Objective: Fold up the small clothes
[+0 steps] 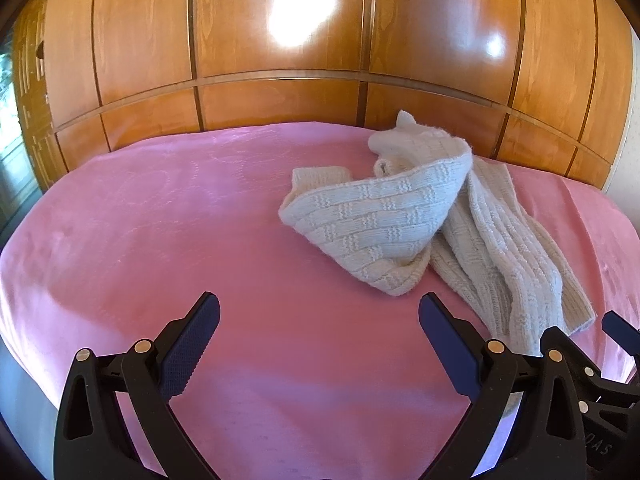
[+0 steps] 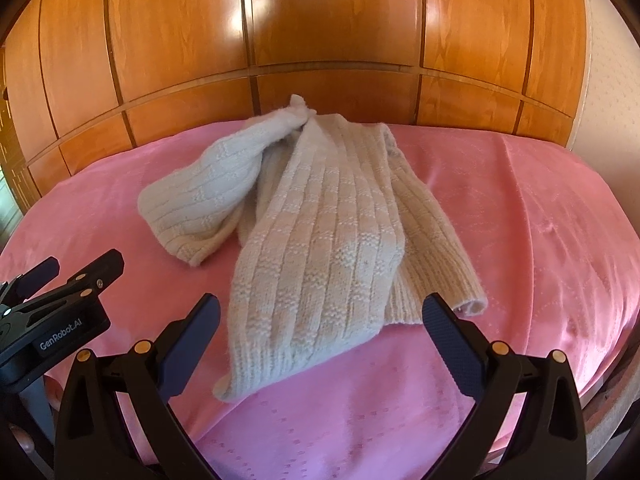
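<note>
Clearly, both tools were empty and ready. The right gripper (image 2: 320,316) had its jaws spread wide apart, poised just above the near end of the cream knitted garment (image 2: 320,216), with that near hem lying between and below its two pads. The left gripper (image 1: 319,314) was likewise wide apart and holding nothing, hovering over bare pink blanket (image 1: 160,220), with the garment off to its right and farther up the bed.

The knit lay crumpled on the blanket, not yet flat: one long ribbed portion ran toward the right gripper, while another part was flopped over itself to the left, and the far end was bunched into a twisted peak near the wooden wardrobe doors (image 2: 320,20) behind the bed.

Judging from this, the step in hand was a first grasp to spread the piece out. It would be done best by pinching only the top layer at a true edge or corner, each gripper taking a separate corner, then lifting and drawing apart gently. Thick, stretchy wool would sag and drag, so a deep bite on the ribbed hem seemed wiser than a shallow nip, and the blanket beneath should not be caught.
</note>
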A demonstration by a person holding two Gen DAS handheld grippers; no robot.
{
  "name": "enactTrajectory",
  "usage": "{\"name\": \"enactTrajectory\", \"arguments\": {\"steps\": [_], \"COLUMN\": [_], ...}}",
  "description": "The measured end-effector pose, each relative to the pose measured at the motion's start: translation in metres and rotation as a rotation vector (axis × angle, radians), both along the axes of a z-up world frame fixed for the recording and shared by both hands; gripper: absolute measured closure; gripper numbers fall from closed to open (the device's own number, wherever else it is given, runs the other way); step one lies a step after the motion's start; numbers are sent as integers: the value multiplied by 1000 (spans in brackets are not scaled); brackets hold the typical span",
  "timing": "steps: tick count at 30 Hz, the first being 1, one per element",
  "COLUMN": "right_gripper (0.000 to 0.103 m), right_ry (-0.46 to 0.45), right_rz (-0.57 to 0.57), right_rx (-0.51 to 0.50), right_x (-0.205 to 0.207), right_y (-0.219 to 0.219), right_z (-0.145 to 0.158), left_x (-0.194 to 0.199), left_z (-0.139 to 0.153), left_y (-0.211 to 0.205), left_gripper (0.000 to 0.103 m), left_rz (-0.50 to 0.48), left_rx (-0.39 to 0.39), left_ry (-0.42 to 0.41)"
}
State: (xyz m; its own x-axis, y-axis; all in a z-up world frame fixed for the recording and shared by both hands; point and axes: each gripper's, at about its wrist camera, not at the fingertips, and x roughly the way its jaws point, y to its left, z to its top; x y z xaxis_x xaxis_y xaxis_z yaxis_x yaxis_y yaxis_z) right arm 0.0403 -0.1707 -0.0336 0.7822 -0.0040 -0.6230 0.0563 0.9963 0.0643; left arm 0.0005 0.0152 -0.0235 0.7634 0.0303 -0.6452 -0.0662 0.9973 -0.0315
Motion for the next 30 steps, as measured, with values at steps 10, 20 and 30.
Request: {"name": "enactTrajectory", "arguments": {"steps": [10, 20, 30], "right_gripper": [3, 38, 28], "right_ry": [14, 68, 118], "right_rz": [10, 58, 124], "right_rx": [-10, 44, 35], "right_x": [-1, 2, 30], "right_y": [1, -2, 16], "right_z": [-2, -8, -21], "left_x": [10, 18, 17], "left_z": [3, 0, -1], "left_y": [6, 22, 45], "left_gripper": [4, 4, 4], "left_rz": [19, 44, -64], "left_rx": [0, -35, -59], "left_ry": [25, 56, 45]}}
